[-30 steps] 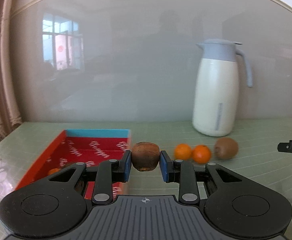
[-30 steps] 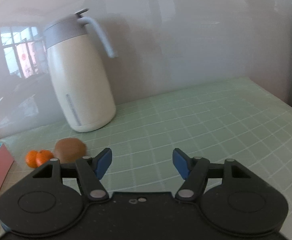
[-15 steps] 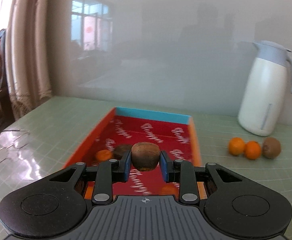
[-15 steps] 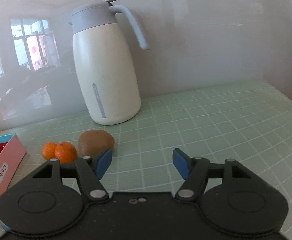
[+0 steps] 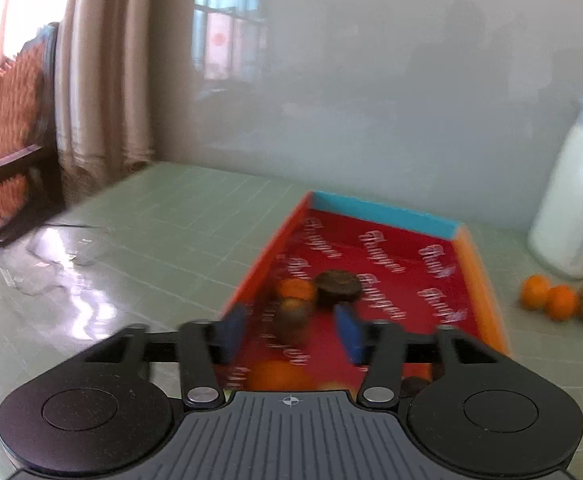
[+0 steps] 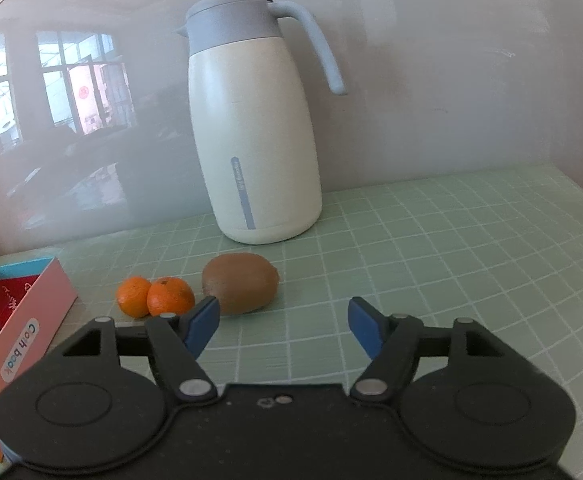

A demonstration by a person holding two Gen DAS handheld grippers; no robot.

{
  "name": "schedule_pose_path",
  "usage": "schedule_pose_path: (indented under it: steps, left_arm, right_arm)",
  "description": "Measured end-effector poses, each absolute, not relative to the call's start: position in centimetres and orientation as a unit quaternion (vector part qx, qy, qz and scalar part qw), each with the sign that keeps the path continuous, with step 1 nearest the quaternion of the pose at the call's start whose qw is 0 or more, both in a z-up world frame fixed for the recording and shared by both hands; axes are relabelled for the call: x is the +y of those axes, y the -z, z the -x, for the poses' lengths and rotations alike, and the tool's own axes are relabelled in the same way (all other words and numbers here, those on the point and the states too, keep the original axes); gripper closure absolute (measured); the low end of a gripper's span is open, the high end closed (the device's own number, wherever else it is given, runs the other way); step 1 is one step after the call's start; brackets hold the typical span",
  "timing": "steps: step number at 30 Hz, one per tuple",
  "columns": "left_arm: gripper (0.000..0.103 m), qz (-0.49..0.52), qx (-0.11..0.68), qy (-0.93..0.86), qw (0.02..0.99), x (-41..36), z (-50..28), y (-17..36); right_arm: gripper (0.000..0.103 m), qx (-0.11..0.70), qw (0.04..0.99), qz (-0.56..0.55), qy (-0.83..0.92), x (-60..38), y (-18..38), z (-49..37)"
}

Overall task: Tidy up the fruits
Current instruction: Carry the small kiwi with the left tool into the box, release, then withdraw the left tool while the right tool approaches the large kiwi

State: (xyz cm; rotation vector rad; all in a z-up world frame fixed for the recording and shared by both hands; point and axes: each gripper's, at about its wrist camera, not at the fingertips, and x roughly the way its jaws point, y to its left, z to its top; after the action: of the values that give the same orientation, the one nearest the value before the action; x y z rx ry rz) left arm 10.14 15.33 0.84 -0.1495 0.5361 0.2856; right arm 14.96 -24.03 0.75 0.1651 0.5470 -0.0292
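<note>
**Kiwi dropped in the box**

The left gripper (image 5: 291,330) has just been opening, and its fingers stand apart over the red box (image 5: 481,276). The brown kiwi (image 5: 293,318) sits loose between them, inside the box near its left wall.

The right gripper (image 6: 281,326) is spread wide too, holding nothing. Next job: grab the kiwi on the table (image 6: 240,288), beside two small oranges (image 6: 155,296).

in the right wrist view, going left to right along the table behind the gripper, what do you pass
red box → first mandarin → second mandarin → kiwi → white jug, which stands farther back by the wall. The two mandarins touch; the kiwi lies just apart from them.
</note>
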Motion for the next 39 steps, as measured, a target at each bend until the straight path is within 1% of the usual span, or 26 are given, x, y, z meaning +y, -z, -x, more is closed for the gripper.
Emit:
schedule_pose_path:
  steps: [1,2,3,4,6,7,10,16,26,35,36,38,39]
  left_arm:
    - [0.037,0.074,0.264,-0.138,0.952,15.1,-10.1,-0.9]
    - [0.032,0.064,0.262,-0.139,0.953,14.6,-10.1,-1.0]
    - [0.025,0.055,0.260,-0.140,0.954,14.2,-10.2,-1.0]
    - [0.020,0.050,0.258,-0.138,0.955,13.8,-10.1,-1.2]
    - [0.003,0.054,0.244,-0.131,0.959,13.3,-9.7,-1.7]
    - [0.001,0.056,0.234,-0.127,0.962,13.0,-9.5,-2.0]
    - [0.000,0.053,0.215,-0.127,0.967,12.3,-8.9,-2.8]
    - [0.000,0.057,0.209,-0.141,0.966,12.1,-8.9,-3.0]
    - [0.000,0.082,0.208,-0.182,0.958,14.8,-8.9,-2.7]
    - [0.000,0.096,0.209,-0.202,0.952,16.4,-8.9,-2.2]
    - [0.000,0.099,0.209,-0.204,0.951,16.6,-8.9,-2.2]
    - [0.000,0.105,0.207,-0.207,0.950,17.1,-8.8,-2.2]
    - [0.000,0.107,0.206,-0.209,0.950,17.3,-8.7,-2.2]
  right_arm:
    - [0.032,0.270,0.959,-0.080,0.014,-24.0,-0.7,-15.0]
    - [0.032,0.271,0.959,-0.079,0.015,-23.9,-0.7,-15.0]
    - [0.032,0.271,0.959,-0.078,0.016,-24.0,-0.6,-15.0]
    - [0.032,0.272,0.959,-0.077,0.017,-24.0,-0.6,-14.9]
    - [0.032,0.273,0.959,-0.076,0.018,-24.2,-0.5,-14.9]
    - [0.032,0.274,0.959,-0.076,0.019,-24.3,-0.5,-14.9]
    - [0.032,0.274,0.959,-0.074,0.021,-24.6,-0.5,-14.8]
    - [0.032,0.275,0.959,-0.071,0.024,-25.1,-0.4,-14.7]
    - [0.032,0.274,0.959,-0.070,0.016,-24.7,-0.3,-14.8]
    - [0.032,0.242,0.970,-0.035,-0.015,-23.0,-0.8,-15.1]
    - [0.031,0.238,0.971,-0.031,-0.020,-22.8,-0.8,-15.2]
    - [0.025,0.231,0.972,-0.024,-0.028,-22.4,-0.7,-15.5]
    - [0.019,0.226,0.973,-0.020,-0.031,-22.3,-0.7,-15.6]
